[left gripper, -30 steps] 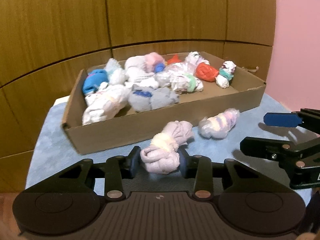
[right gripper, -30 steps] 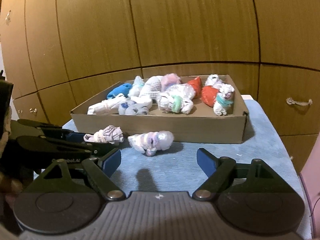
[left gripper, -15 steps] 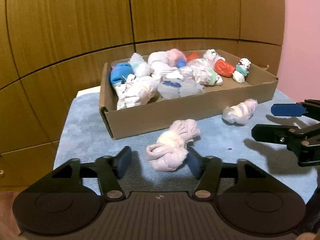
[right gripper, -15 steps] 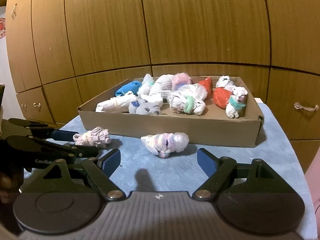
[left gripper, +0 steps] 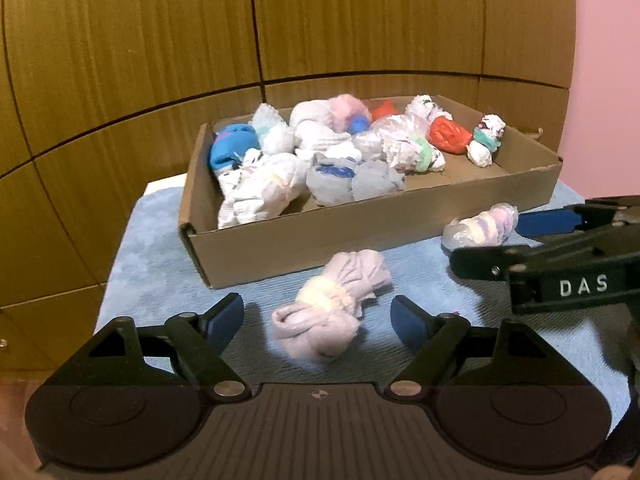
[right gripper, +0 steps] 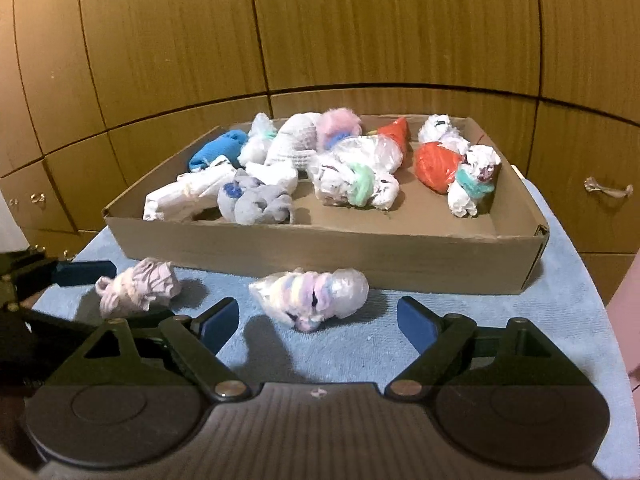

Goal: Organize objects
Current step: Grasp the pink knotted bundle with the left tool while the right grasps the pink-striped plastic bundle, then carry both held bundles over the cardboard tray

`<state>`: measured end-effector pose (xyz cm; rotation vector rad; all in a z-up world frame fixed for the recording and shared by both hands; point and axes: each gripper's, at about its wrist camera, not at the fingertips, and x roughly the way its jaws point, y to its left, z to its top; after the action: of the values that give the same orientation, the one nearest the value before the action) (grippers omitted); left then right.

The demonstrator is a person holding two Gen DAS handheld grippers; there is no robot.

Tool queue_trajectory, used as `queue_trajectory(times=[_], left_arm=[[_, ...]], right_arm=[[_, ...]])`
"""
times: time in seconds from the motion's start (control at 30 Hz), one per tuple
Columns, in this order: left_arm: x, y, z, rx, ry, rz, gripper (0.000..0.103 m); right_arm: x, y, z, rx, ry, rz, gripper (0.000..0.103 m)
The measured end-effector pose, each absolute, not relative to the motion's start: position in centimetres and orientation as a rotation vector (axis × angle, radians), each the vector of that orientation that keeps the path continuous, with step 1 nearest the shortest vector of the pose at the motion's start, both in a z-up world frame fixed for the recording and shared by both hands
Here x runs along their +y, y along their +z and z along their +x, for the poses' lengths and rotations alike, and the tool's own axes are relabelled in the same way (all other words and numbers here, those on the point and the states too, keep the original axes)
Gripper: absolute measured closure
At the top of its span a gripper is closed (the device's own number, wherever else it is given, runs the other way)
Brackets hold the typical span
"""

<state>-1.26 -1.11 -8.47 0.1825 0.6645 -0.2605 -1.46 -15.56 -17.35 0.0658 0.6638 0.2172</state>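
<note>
A lilac sock bundle [left gripper: 332, 304] with a yellow band lies on the blue cloth between the open fingers of my left gripper [left gripper: 318, 320], untouched; it also shows in the right wrist view [right gripper: 138, 292]. A plastic-wrapped pastel bundle [right gripper: 310, 294] lies just ahead of my open, empty right gripper [right gripper: 318, 322]; it shows in the left wrist view [left gripper: 482, 226] too. Behind both stands a cardboard box [right gripper: 400, 258] holding several rolled sock bundles.
The blue cloth [right gripper: 560, 304] covers a small table with edges close on left and right. Wooden cabinet doors [right gripper: 360, 32] stand right behind the box. The right gripper [left gripper: 560, 264] reaches across the left wrist view's right side.
My left gripper has opened wide and let go of the lilac bundle, which now lies on the cloth. The right gripper has moved closer to the pastel bundle.
</note>
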Motion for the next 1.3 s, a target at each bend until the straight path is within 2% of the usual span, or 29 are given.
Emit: queue_trajectory(times=[0.13,0.2,0.33,0.4,0.47,0.83,1.3], left_arm=[[-1.3,-8.5,-1.0,0.668,-0.277,0.182,0.022],[-1.3,-8.4,-1.0,0.665,-0.291,0.180,0.030],[-1.3,-8.4,-1.2,0.663,-0.318,0.155,0.045],[-1.1,-8.4,-1.3,0.655,-0.331,0.142,0.056],[-0.9,-8.4,-1.4,0.653,-0.328,0.131,0.059],[-0.8,-8.4,-2.9,0.641,-0.324,0.139,0.062],[-2.0,-7.0,-5.4,0.645,-0.341,0.185,0.064]], right_arm=[[-15.1,-17.3,-1.2,0.672,0.233,0.034,0.021],[-15.0,-17.5,-0.8,0.685,0.238,0.036,0.025],[-15.1,-17.5,-1.0,0.671,0.243,0.026,0.047],[-15.4,-17.4,-1.3,0.660,0.245,0.040,0.048],[-15.7,-17.3,-2.1,0.637,0.240,0.037,0.049],[-16.5,-17.6,-7.2,0.548,0.245,0.046,0.048],[-16.4,-17.8,-8.1,0.509,0.266,0.053,0.048]])
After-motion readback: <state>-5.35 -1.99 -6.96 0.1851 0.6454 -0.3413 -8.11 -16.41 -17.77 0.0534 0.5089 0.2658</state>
